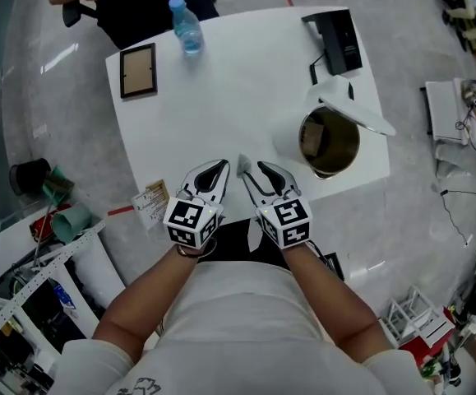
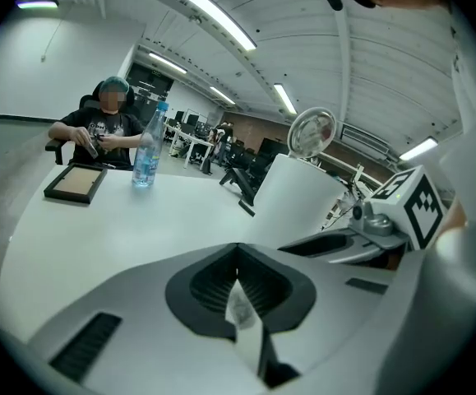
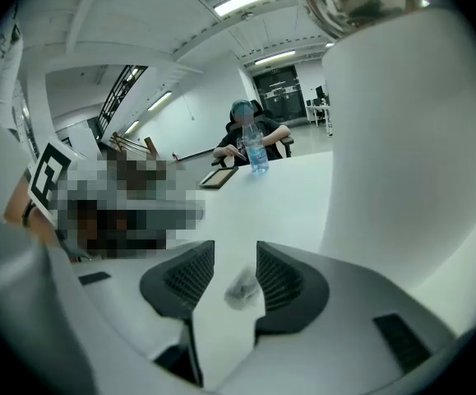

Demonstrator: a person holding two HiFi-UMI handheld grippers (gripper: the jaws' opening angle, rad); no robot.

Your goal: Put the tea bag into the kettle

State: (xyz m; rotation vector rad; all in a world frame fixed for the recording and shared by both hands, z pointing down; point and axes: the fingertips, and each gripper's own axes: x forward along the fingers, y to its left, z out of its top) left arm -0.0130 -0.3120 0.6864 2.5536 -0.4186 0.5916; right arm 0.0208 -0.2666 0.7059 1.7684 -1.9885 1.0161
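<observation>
My left gripper is clamped on the tea bag — the pads meet on one thin edge of it and the rest sticks out past the tips. My right gripper is released: its jaws stand wide apart with the same bag between them, neither pad pressing on it. Both grippers sit close together at the near edge of the table. I cannot tell whether the bag rests on the table or hangs just clear of it.

The kettle stands off to my right, its mouth open and its lid tipped back on the far side. As I judge it, the bag has not yet started toward the mouth.

What worries me:
- The pinch is on a narrow margin of a light, limp thing; a quick swing could let it slide out and drop on the table.
- My right gripper lies between the left one and the kettle — if it does not clear away first, the bag may brush an open jaw and get tugged loose.
- If I let go over the rim and not over the middle, the bag may drape on the edge or fall outside.
- A knock against the kettle's wall could shift it toward the table's edge just beside it.
</observation>
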